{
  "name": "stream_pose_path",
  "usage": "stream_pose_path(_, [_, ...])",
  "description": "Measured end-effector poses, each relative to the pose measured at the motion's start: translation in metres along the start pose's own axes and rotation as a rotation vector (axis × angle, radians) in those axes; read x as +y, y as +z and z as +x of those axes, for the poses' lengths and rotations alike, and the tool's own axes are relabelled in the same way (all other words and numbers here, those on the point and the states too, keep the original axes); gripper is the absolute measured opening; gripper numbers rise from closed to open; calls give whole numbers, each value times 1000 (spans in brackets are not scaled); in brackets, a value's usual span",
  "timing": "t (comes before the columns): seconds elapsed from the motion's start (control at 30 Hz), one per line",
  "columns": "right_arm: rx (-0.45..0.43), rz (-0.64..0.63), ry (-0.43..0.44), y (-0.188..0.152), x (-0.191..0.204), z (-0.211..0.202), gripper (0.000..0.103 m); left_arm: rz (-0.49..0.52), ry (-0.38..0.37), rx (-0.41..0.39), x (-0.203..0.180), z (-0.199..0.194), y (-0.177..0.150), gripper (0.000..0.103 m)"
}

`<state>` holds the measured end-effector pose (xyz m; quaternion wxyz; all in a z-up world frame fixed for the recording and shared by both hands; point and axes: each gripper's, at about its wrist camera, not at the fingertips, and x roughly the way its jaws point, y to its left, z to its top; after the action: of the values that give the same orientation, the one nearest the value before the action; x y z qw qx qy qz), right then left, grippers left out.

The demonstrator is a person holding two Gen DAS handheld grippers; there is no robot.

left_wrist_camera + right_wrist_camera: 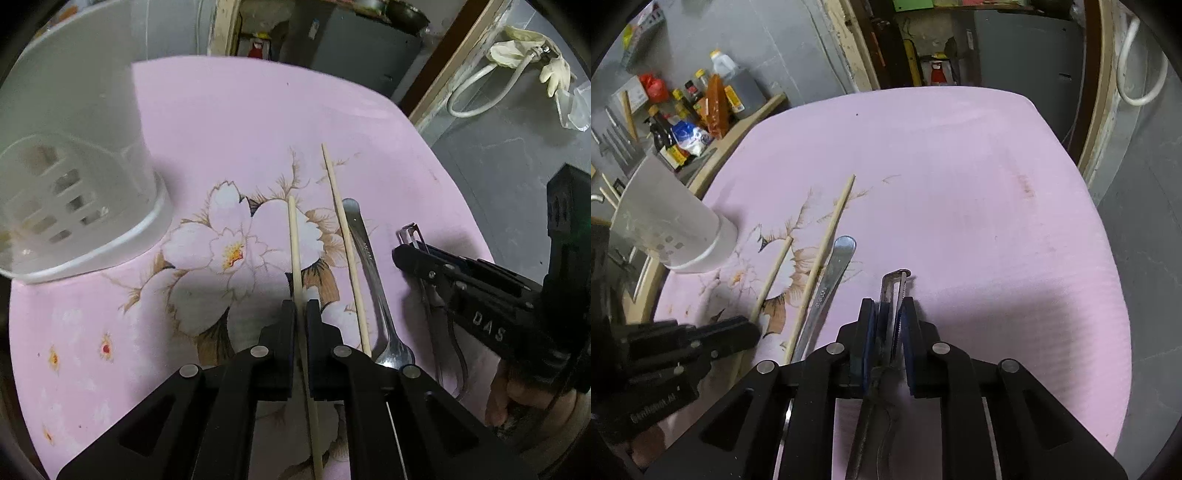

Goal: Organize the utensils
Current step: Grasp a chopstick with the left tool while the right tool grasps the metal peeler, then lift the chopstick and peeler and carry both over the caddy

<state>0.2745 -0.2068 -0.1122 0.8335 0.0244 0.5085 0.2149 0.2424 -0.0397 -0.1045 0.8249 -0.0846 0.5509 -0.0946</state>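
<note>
Black left gripper (301, 306) pinches one chopstick (294, 240); the right gripper (889, 306) clamps a peeler (897, 291). Both still lie on the pink table (960, 177), beside another chopstick (341, 225) and spoon (369, 266). White utensil holder (85, 166) looks empty, so sorting has barely begun.

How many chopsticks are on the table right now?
2. One chopstick is clamped in the left gripper; the other chopstick lies loose beside the spoon.

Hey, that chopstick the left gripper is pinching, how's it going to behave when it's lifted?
Chopstick looks thin, straight and wooden, so probably stiff and light. The left gripper pinches it partway along, so the long free end may droop or pivot. Being slender and apparently round, it may roll on the table if released.
</note>
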Motion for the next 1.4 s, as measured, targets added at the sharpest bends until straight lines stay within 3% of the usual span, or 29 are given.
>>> stream_pose_path(0.2, [24,14,-42,2,6,2,16,50,21,82,-5,8,21,5])
stream_pose_path(0.33, [5,33,-46,0,5,-2,10,27,17,56,-7,4,19,2])
stream_pose_path(0.43, [-46,61,13,-6,1,-17,10,50,-27,-15,-11,-13,3,2])
stream_pose_path(0.57, [-186,40,143,-20,7,-51,10,123,-47,-172,-22,-52,-25,2])
stream_pose_path(0.83, [-410,-95,192,-39,47,-110,10,94,-44,-460,-34,-122,-60,2])
stream_pose_path(0.93, [-484,-117,218,-32,62,-126,10,107,4,-580,-36,-152,-57,2])
stream_pose_path(1.13, [-640,-195,260,-4,99,-161,10,128,82,-719,-36,-197,-41,2])
stream_pose_path(1.4, [-814,-236,397,45,136,-185,10,17,119,-896,23,-255,-14,2])
